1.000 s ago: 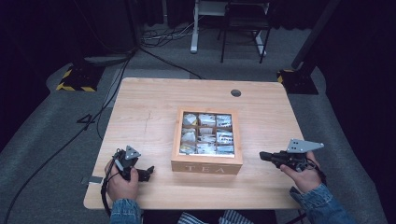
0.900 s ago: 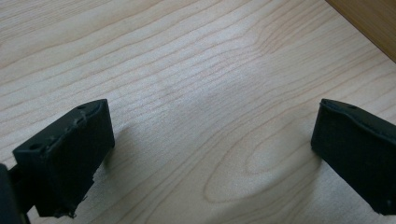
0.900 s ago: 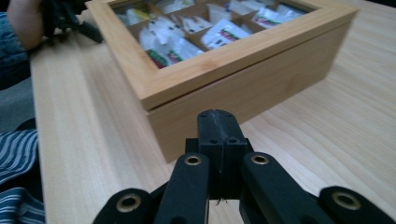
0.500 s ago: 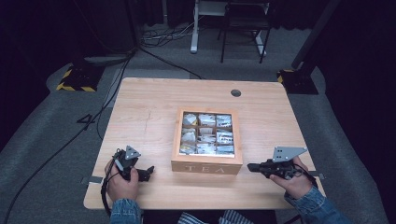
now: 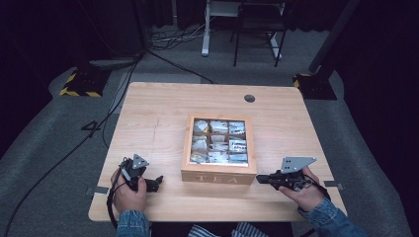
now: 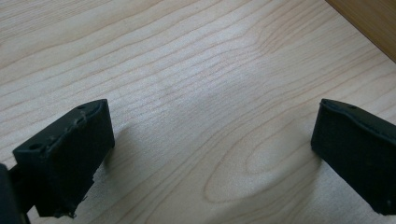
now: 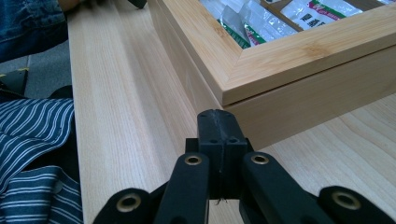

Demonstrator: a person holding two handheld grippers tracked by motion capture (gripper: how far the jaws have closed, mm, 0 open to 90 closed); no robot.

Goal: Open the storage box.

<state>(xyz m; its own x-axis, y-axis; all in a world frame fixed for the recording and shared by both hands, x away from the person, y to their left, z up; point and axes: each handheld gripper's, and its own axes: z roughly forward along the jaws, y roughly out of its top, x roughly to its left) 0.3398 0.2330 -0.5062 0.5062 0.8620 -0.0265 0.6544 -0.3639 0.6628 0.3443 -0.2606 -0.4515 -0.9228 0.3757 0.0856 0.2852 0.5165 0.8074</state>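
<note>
The right gripper (image 5: 260, 178) has slid leftward across the table (image 5: 163, 118) toward the tea box (image 5: 219, 170). Earlier it lay well off the box's right front corner; now its closed tips sit just beside that corner, slightly lower than before.

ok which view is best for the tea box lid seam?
Right gripper view: the tea box corner is close up, the lid seam clear just beyond the shut right gripper. High view shows the whole box, seam tiny. Left gripper view catches just a corner.
</note>
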